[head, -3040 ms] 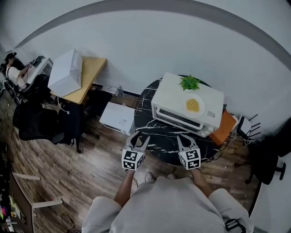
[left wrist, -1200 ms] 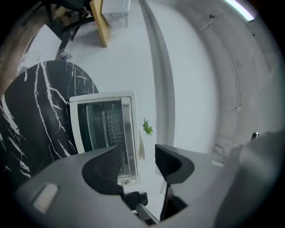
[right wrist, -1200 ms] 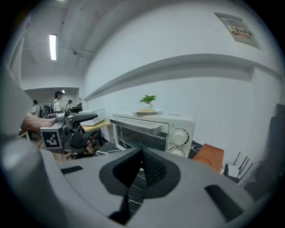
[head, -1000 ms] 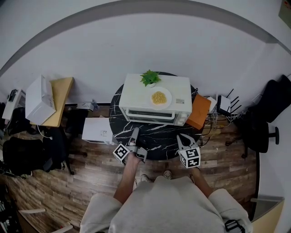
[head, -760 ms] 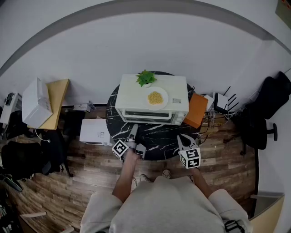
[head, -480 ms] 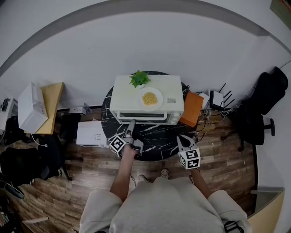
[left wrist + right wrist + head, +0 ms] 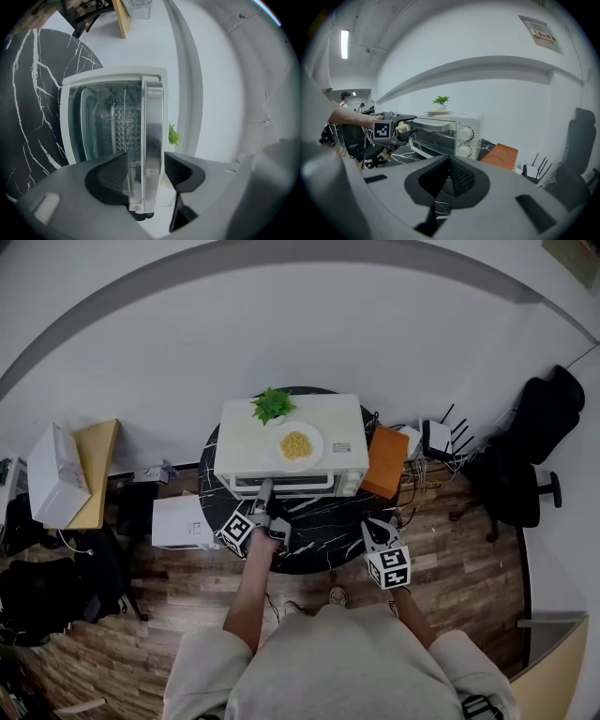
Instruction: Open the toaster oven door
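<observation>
Toaster oven [image 7: 337, 427], white, stands toward the back of a round black marble desk [image 7: 323, 526]. Its door [image 7: 436, 136] faces the person and, seen side-on in the right gripper view, is shut.

Far left in the head view a white box [image 7: 52, 474] sits on a wooden desk [image 7: 98, 451], well apart from the oven. A flat white carton [image 7: 178, 521] lies on the floor beside the marble desk.

Next come the left tongs [image 7: 263, 489], reached out to the left part of the oven's front. Only the left gripper view tells the grip. The jaws are spread, one on each side of the silver door handle [image 7: 152, 140], and a gap shows between the handle and one jaw. The handle is straddled, not pinched. Through the glass that view also shows the wire rack [image 7: 123, 124] inside, which the head view does not.

On the oven's top a small green plant [image 7: 272, 406] stands left of a plate [image 7: 296, 445]. The head view alone looks down on its yellow food. The knobs [image 7: 465, 133] at the right end of the front are plainest in the right gripper view.

The right tongs [image 7: 376, 527] hang over the near edge of the marble desk, apart from the oven. In their own view the jaws are clenched together on nothing.

Right of the oven lies an orange board [image 7: 385, 462], and beyond it stands a black office chair [image 7: 525, 474].
</observation>
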`<state>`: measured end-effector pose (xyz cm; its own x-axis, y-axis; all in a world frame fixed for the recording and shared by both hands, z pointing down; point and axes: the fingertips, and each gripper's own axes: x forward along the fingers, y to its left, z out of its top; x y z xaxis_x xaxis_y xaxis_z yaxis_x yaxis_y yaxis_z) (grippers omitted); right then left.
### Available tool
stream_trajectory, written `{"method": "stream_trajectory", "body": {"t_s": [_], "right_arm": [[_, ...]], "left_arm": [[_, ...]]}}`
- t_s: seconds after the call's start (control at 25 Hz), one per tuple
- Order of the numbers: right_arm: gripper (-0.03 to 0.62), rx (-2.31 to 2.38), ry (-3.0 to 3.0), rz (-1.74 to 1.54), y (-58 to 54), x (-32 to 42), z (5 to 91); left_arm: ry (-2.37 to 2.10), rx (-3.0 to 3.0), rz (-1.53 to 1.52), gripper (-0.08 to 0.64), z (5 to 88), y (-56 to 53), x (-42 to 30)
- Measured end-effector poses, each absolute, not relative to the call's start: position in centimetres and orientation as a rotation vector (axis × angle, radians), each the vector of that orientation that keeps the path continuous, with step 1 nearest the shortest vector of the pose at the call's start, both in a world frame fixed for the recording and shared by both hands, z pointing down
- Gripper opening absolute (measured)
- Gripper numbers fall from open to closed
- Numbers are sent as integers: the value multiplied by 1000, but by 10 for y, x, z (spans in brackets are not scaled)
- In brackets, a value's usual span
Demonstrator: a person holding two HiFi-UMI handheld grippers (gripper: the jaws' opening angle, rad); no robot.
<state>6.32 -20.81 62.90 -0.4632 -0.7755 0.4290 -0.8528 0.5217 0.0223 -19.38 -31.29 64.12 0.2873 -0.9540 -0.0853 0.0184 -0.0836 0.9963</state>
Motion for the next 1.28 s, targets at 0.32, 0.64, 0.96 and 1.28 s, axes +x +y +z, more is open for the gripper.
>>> {"method": "stream_trajectory", "body": {"t_s": [0.32,0.64,0.96,1.28], "right_arm": [[14,1346,-2365,290,-202,67,634],[14,1345,-2364,291,-198,68,632],[14,1324,-2374,292,-190,64,633],[14,1289,-2392,297,-181,57,635]], "left_arm": [[-947,1414,-1034,150,638,-318,-190],[-930,1408,-1071,110,632,-318,-189],[-928,1400,-1086,109,635,-307,-189],[-926,1387,-1084,109,641,-290,-189]]}}
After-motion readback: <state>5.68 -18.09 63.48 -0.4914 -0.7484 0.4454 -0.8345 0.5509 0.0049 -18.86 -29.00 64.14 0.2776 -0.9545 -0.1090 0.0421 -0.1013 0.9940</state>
